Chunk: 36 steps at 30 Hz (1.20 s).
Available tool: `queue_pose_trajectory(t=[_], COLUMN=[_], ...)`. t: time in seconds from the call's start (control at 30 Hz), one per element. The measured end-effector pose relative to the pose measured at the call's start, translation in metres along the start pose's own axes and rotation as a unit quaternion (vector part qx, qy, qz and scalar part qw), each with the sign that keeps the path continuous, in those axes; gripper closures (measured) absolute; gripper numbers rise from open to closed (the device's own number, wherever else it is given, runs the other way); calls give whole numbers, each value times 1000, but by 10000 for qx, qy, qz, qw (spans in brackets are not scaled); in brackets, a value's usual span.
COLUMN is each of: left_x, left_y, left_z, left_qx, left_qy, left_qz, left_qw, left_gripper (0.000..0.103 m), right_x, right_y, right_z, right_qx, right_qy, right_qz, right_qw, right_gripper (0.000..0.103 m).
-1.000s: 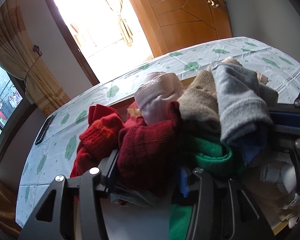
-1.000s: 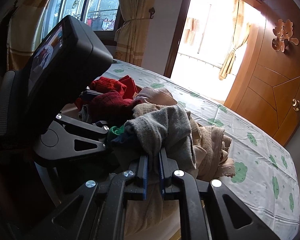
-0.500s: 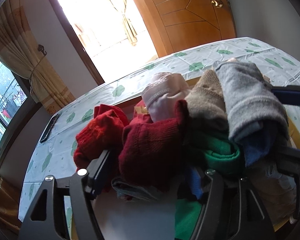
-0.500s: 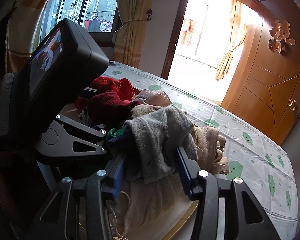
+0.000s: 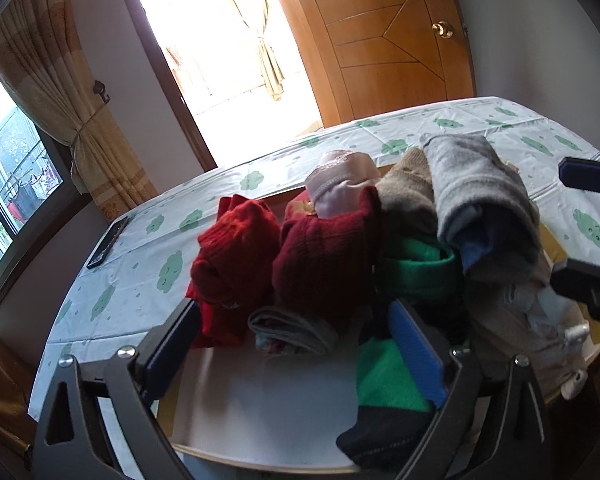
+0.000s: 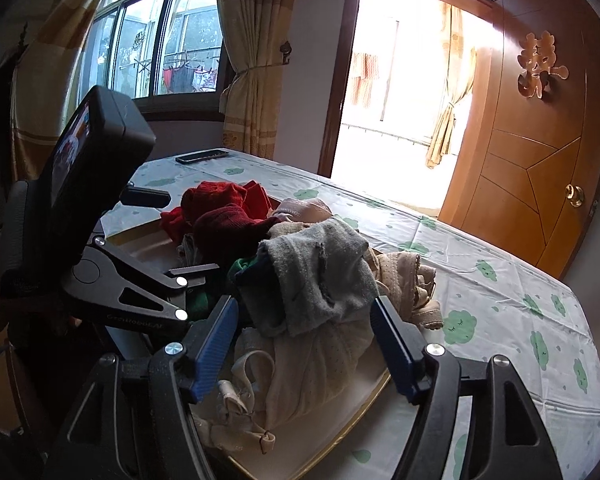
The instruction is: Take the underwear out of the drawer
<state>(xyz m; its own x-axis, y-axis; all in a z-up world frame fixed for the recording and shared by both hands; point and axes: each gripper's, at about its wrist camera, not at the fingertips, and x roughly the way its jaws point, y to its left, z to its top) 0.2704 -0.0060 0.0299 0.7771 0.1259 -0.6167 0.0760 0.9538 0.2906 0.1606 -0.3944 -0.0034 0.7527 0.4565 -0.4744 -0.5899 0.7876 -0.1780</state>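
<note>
Both your grippers just let go: left gripper [image 5: 296, 344] spread wide, right gripper [image 6: 304, 340] apart, nothing pinched. Heaped knit underwear pile [image 5: 340, 248] sits in shallow wooden drawer [image 6: 148, 236] on cloud-print tablecloth [image 6: 480, 280]. Next: pick one piece, likely grey knit piece [image 6: 320, 272], close on it, lift clear.

Left wrist view: close, angled down over clothes pile [image 5: 340, 248] toward wooden door [image 5: 384, 36]. Right wrist view: close, from pile's other side, facing window [image 6: 160, 36]. Shared: pile, cloud-print tablecloth [image 6: 500, 280], door.
</note>
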Motion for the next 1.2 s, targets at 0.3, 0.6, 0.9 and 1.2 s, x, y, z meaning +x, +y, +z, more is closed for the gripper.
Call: queue_pose_trajectory(t=[0.3, 0.6, 0.9, 1.2], left_x=[-71, -135, -156, -165], left_y=[17, 12, 7, 7], left_z=[-44, -90, -118, -126], left_qx=[-668, -944, -1148, -1183], left_qy=[-368, -711, -820, -900], left_qz=[-276, -593, -653, -658], left_qw=[9967, 9912, 9878, 9867], left_gripper=[2, 1, 1, 1], right_x=[-66, -113, -136, -147], right_y=[13, 45, 75, 93], right_z=[-19, -57, -64, -65], right_qx=[542, 1098, 895, 678], right_qy=[-354, -637, -844, -1066], right_qz=[69, 453, 574, 504], right_qw=[9979, 9909, 9907, 9907], right_gripper=[23, 19, 19, 19])
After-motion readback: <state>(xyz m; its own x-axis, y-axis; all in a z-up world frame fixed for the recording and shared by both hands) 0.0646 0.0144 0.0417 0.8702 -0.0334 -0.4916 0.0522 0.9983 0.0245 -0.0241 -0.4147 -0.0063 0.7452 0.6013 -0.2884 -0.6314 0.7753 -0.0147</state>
